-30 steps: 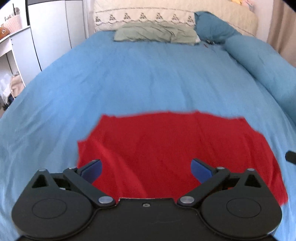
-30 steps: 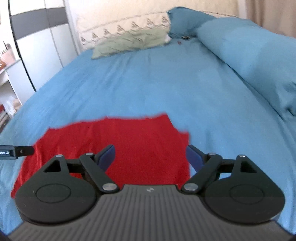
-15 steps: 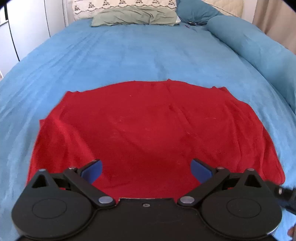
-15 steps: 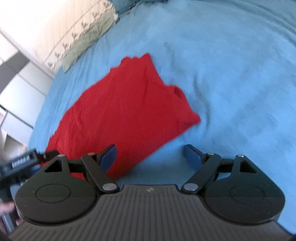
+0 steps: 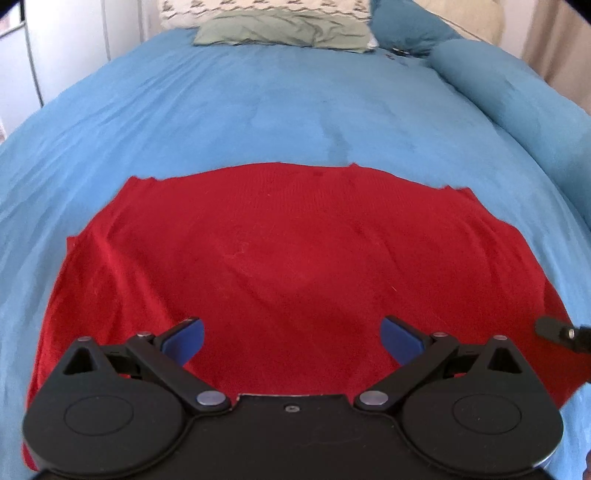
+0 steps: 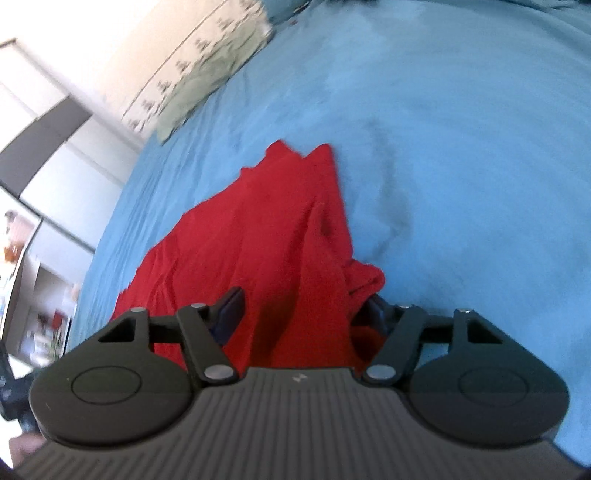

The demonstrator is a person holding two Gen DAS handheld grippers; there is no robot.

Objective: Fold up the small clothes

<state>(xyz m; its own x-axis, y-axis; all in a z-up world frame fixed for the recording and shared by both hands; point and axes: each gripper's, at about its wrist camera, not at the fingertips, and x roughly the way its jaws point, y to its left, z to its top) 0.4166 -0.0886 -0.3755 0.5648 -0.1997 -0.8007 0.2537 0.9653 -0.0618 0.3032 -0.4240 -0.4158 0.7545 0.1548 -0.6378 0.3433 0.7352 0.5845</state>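
A red garment [image 5: 288, 258] lies spread flat on the blue bedspread [image 5: 258, 103]. My left gripper [image 5: 291, 338] is open just above its near middle, with nothing between the blue pads. In the right wrist view the red garment [image 6: 266, 236] runs away from me, its right edge bunched into a fold. My right gripper [image 6: 303, 314] is open and low over that near right edge; the cloth lies between the jaws and covers part of the right finger. The tip of the right gripper [image 5: 561, 330] shows at the far right of the left wrist view.
A green pillow [image 5: 284, 33] and a patterned headboard cushion [image 5: 266, 7] lie at the head of the bed. A rolled blue duvet [image 5: 517, 96] runs along the right side. White wardrobes [image 6: 55, 155] stand to the left of the bed.
My right gripper has swung left and dropped onto the garment's right edge, whose cloth is now between its jaws. My left gripper has backed off slightly; the garment has not moved.
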